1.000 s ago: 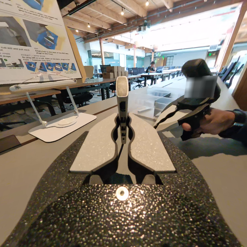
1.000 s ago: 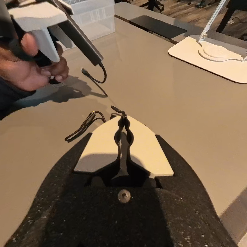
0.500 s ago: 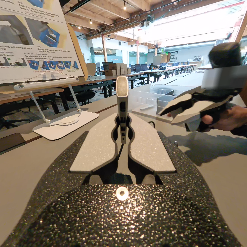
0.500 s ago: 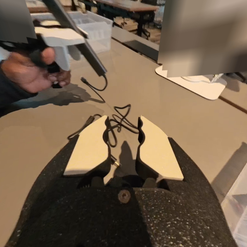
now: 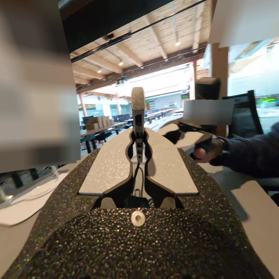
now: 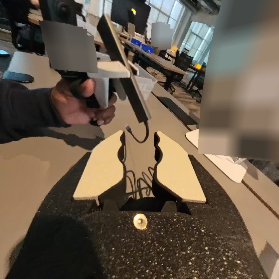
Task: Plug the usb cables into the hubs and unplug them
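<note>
My left gripper (image 5: 138, 132) is shut on a slim grey USB hub (image 5: 137, 114) and holds it on edge above the table, ports toward me. The hub (image 6: 120, 63) shows slanted in the right wrist view, its short black tail cable (image 6: 138, 135) hanging free with the plug (image 6: 128, 128) loose. My right gripper (image 6: 139, 134) is open and empty, just below the hub's tail. A loose black USB cable (image 6: 138, 181) lies coiled on the table under and behind my right fingers. The right gripper (image 5: 188, 132) shows blurred in the left wrist view.
A white stand base (image 6: 223, 167) sits on the grey table (image 6: 45, 158) to the right, also low left in the left wrist view (image 5: 22, 202). A clear plastic bin (image 6: 145, 84) stands behind the hub. A black pad (image 6: 176, 108) lies at the table's far edge. My right fingertips sit around 7 cm from my left ones.
My right gripper opened, let go of the loose cable and rose toward the hub's tail. My left gripper tilted up with the hub still held.
</note>
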The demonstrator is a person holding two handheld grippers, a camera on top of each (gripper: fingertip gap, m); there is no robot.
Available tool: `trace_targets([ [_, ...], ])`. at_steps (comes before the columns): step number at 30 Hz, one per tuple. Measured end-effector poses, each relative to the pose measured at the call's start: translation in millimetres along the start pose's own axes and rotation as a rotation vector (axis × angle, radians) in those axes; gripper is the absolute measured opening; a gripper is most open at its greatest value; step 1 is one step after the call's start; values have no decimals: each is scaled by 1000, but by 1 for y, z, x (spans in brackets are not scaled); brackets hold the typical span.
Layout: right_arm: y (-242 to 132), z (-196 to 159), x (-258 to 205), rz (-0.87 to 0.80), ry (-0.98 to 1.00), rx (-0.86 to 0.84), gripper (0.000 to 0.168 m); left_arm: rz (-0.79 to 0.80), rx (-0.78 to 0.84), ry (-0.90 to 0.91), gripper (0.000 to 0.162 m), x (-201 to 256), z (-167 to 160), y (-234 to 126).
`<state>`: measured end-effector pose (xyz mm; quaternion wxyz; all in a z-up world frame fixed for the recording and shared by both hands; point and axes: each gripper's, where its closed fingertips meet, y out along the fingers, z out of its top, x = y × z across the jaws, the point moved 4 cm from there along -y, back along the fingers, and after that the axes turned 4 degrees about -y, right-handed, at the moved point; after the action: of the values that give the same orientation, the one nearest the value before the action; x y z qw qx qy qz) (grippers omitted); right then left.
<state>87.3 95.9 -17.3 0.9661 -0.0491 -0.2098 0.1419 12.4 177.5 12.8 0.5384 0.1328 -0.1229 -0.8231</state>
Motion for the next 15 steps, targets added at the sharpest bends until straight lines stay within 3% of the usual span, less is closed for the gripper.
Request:
trace_targets([
  [5,1,23,-5,122,-124,57,37,-148,-41,77,10,23,-2,6],
  [10,5,16,-22,222,-210,1,27,-309,-79,132,10,49,-9,11],
  [12,5,12,-28,260,-215,3,13,-315,-99,146,10,52,-13,14],
  [15,5,7,-25,184,-275,-4,11,-270,-120,141,12,46,-17,16],
])
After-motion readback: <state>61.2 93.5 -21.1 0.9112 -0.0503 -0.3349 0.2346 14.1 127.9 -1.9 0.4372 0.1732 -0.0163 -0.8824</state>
